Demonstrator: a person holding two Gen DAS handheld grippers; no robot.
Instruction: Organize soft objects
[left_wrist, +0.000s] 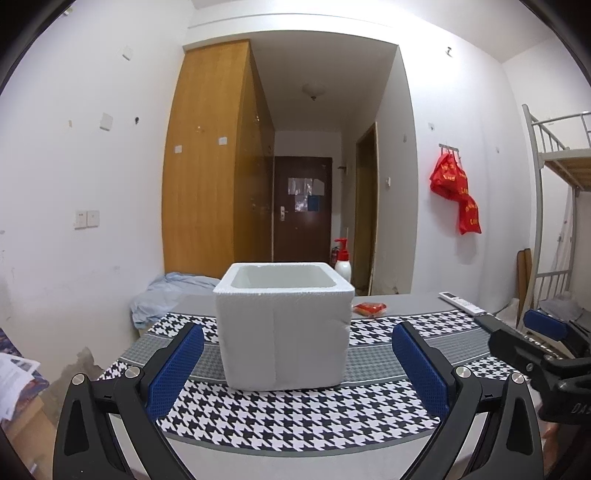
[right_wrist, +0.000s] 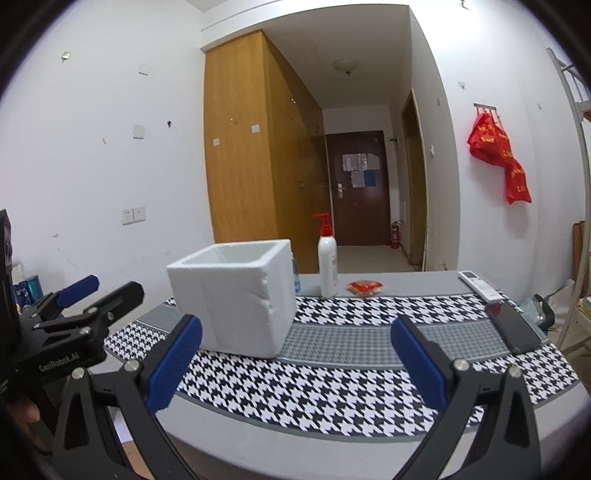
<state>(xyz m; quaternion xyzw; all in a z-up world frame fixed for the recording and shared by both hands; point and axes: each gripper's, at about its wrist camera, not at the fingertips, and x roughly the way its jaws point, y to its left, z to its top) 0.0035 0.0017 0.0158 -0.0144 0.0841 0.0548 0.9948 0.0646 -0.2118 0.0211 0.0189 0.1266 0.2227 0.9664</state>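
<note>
While I am holding both off the tabletop (left_wrist: 391, 299):
Left tool (left_wrist: 297, 363): gaping, released.
Right tool (right_wrist: 295, 358): gaping, released.
Risk: light foam box (left_wrist: 282, 325), centre frame, sliding if I am nudging it.

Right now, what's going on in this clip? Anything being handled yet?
Nothing is held yet. A person holds two claws over a table with a black-and-white houndstooth cloth. The left claw is open, facing a white square foam box standing open-topped on the cloth. The right claw is open too, with bare cloth ahead. A small red packet lies beyond the box, untouched.
</note>
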